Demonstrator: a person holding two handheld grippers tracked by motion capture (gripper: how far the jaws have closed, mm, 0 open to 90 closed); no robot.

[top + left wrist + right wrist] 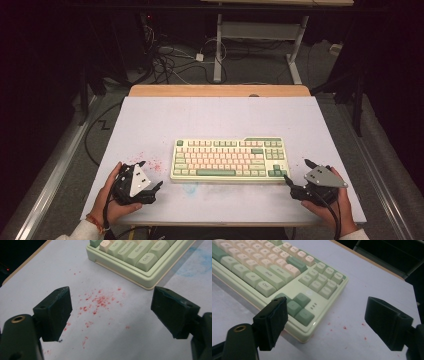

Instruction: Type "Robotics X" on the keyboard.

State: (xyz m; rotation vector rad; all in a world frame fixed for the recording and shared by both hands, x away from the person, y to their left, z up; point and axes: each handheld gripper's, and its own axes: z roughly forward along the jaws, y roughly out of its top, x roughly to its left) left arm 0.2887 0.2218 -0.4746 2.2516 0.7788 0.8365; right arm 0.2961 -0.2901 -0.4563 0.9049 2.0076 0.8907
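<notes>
Keyboard: a pale green mechanical keyboard with cream and green keycaps (230,159) lies flat near the front middle of the bench, its long edge parallel to the front edge.
Keyboard look: darker green keys sit at the arrow cluster and the top corners; the cream keys fill the middle block (legends such as Shift and Ctrl read in both gripper views).
Left tool: the left tool (150,175) is held low over the bench just beside the keyboard's left end, jaws spread wide with nothing between them.
Left hand: the person's left hand (107,197) wraps the tool body from the outside, forearm entering from the bottom left.
Right tool: the right tool (297,171) sits at the keyboard's right front corner, jaws wide apart and empty; one jaw lies close to the arrow keys, touching or not I cannot tell.
Right hand: the person's right hand (334,206) grips from behind, wrist angled inward.
Bench: a white-topped bench with a wooden far edge (150,120).
Stains: red speckles (98,302) between the left jaws, a faint blue smudge (197,262) near the keyboard's front.
</notes>
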